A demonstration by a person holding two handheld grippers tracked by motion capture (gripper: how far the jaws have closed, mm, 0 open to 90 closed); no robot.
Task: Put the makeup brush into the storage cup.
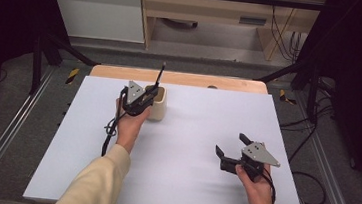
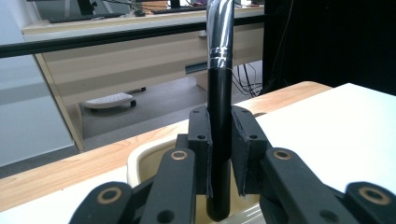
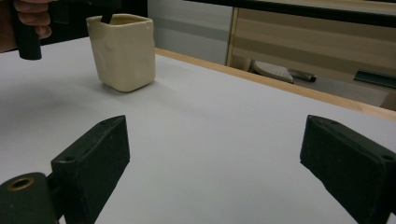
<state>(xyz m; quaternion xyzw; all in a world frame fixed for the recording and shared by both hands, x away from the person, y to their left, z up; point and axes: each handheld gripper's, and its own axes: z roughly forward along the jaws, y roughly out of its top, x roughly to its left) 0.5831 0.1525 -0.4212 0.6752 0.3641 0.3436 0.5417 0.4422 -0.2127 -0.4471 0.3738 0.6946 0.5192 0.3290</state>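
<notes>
Our left gripper (image 2: 219, 154) pinches the light, stiff, slick-handled brush (image 2: 219, 93) mid-handle over the cream cup (image 1: 158, 105); our right gripper (image 1: 232, 146) rests spread.

High view looks forward and down over the bench (image 1: 171, 181); both gripper views sit low and close, sharing the cream cup (image 3: 123, 51).

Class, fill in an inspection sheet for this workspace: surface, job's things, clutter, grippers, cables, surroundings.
Surface: white table top, wooden edge at the far side.
Job's things: black brush upright, its lower end inside the cream cup.
Clutter: nothing seen.
Grippers: left gripper shut on the brush handle above the cup; right gripper open, nothing between its jaws, low over the bare table.
Cables: one trails from each gripper; more lie on the floor to the right.
Surroundings: wooden desk beyond the table, dark frame rails.
</notes>
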